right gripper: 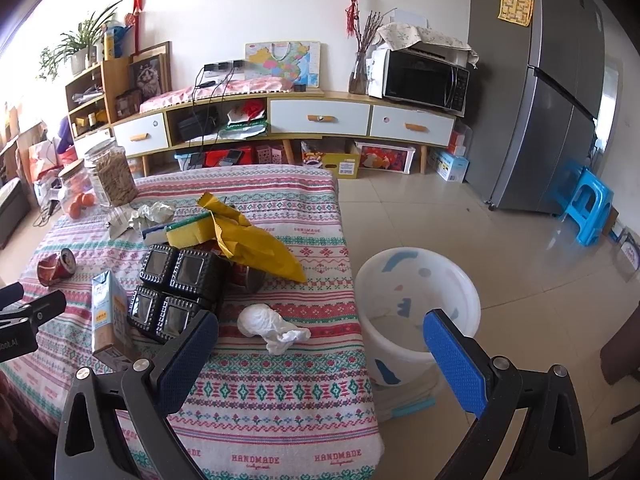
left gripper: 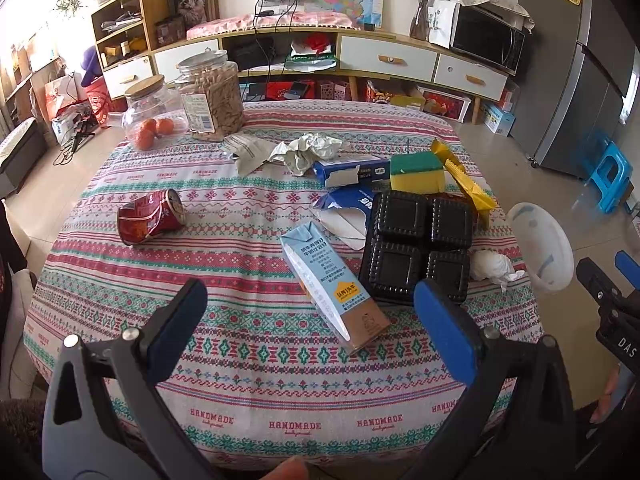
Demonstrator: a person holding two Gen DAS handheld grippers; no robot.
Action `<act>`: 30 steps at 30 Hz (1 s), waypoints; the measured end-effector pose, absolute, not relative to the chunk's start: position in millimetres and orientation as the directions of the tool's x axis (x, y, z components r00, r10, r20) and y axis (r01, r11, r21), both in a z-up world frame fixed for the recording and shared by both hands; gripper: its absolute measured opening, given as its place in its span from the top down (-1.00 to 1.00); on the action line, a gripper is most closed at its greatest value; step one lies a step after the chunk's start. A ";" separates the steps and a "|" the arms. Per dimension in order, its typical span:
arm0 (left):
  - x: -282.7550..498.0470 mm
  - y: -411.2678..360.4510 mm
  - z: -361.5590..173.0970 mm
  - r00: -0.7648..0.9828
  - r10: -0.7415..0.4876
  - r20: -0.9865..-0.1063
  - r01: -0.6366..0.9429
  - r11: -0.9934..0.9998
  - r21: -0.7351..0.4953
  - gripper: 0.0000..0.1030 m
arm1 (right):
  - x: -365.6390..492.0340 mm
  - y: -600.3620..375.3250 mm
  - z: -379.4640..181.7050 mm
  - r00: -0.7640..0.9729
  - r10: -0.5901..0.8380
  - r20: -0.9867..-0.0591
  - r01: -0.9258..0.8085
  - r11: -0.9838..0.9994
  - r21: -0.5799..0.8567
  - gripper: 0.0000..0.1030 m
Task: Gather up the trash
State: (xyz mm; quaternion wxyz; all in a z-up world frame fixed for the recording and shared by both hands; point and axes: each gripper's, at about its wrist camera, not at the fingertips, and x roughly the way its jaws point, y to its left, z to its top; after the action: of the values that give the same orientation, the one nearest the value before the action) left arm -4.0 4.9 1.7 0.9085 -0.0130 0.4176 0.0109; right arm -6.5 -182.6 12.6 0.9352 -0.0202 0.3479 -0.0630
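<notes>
Both grippers spread, empty: left gripper (left gripper: 310, 322) over milk carton (left gripper: 332, 288), lying flat near table (left gripper: 240, 400) front edge, long axis diagonal, top pointing away-left. Right gripper (right gripper: 320, 344) near tissue wad (right gripper: 268, 326), white bin (right gripper: 416, 312) on open floor beside table's right edge.

Carton (left gripper: 334, 286) lies left of tray (left gripper: 418, 246) on table (left gripper: 240, 396).

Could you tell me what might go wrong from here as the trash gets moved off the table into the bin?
1. The white bin stands on the floor beside the table edge, so a piece released early, like the crumpled tissue, could land on the tiles.
2. The milk carton lies against the black tray; closing the open left gripper on it may drag the tray.
3. The crushed can lies on its side and might roll.
</notes>
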 end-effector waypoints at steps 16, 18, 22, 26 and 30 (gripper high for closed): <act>-4.1 5.3 1.2 0.651 0.007 -0.759 -0.029 0.999 -0.016 -1.00 | -6.6 -182.2 13.2 0.751 -0.134 -0.646 0.107 0.991 -0.081 -1.00; -4.4 5.8 1.7 0.649 0.006 -0.760 -0.030 0.999 -0.017 -1.00 | -6.5 -182.6 13.2 0.752 -0.134 -0.645 0.107 0.991 -0.081 -1.00; -4.6 6.0 2.0 0.650 0.006 -0.760 -0.029 0.999 -0.017 -1.00 | -6.8 -182.9 13.4 0.751 -0.134 -0.646 0.106 0.991 -0.082 -1.00; -4.7 5.7 1.9 0.649 0.006 -0.761 -0.029 0.999 -0.017 -1.00 | -6.7 -183.6 13.8 0.751 -0.135 -0.647 0.105 0.991 -0.084 -1.00; -5.7 5.5 2.2 0.649 0.006 -0.761 -0.030 0.999 -0.017 -1.00 | -6.5 -183.3 13.5 0.751 -0.134 -0.646 0.106 0.991 -0.083 -1.00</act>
State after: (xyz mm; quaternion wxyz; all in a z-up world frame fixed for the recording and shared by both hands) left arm -5.7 5.5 2.2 0.9080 -0.0141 0.4187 0.0099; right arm -6.5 -183.3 13.5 0.9355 -0.0206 0.3469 -0.0642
